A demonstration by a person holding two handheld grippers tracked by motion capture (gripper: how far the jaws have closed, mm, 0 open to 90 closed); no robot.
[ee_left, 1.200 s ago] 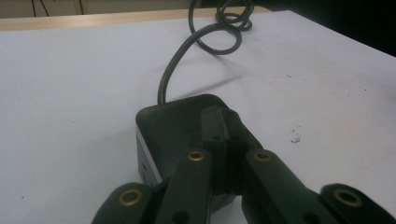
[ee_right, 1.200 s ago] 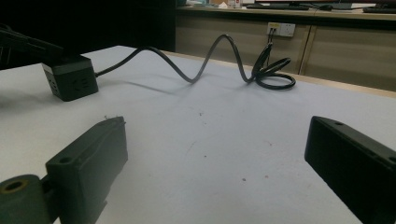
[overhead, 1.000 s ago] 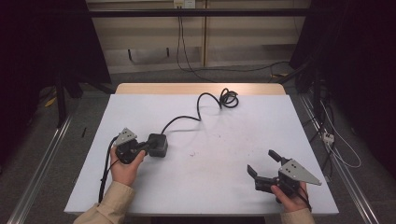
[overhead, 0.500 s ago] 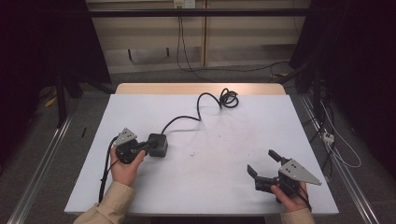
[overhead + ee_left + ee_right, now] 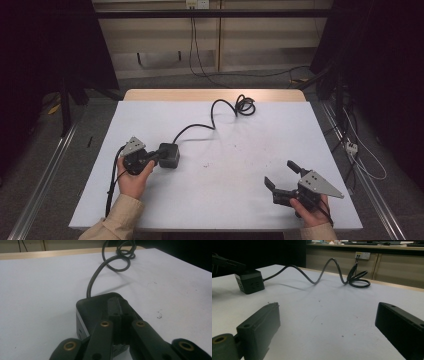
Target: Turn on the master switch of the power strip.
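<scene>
left hand-held gripper (image 5: 156, 158) closed atop power cube (image 5: 169, 155), cord (image 5: 215, 112) coiled

High view: looked down and forward from above my side of the table (image 5: 220, 200).
Left gripper view: sat close behind my black power cube (image 5: 97, 307).
Right gripper view: low, facing across.
Shared: cube, coiled cable (image 5: 359, 280).

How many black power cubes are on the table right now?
1: the black power cube lies left of centre on the table, under the closed left gripper.
</scene>
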